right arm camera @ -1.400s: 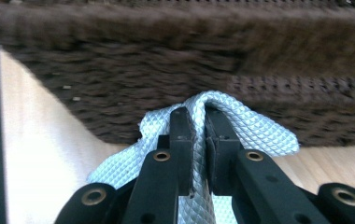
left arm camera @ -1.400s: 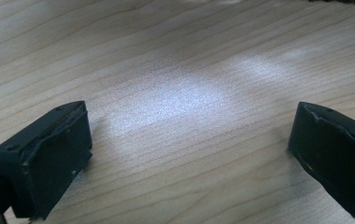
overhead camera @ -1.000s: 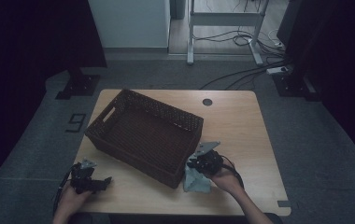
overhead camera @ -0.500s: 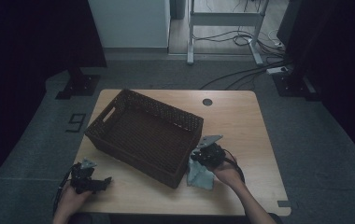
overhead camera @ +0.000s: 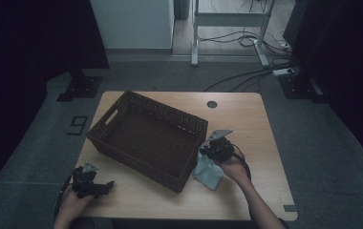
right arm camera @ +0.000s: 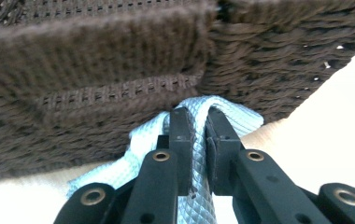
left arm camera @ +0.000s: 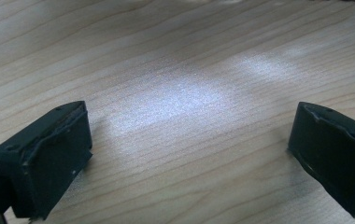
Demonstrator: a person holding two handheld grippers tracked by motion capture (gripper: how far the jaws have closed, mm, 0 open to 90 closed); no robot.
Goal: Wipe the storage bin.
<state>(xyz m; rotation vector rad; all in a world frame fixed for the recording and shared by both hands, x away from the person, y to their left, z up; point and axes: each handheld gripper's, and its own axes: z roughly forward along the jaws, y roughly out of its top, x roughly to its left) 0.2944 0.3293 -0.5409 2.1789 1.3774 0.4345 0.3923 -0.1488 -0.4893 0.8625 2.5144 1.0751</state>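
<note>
Table (overhead camera: 246,119): pale wood-grain top. Basket (overhead camera: 146,138): dark brown woven wicker, rectangular. Cloth (right arm camera: 199,154): light blue, waffle-textured, hanging beside the basket's wall. Right gripper (right arm camera: 196,140): jaws clamped on a cloth fold. Left gripper (left arm camera: 185,140): jaws wide apart over bare wood.

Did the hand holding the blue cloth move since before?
Yes. The right gripper, shut on the blue cloth, went up the high view along the basket side.
</note>
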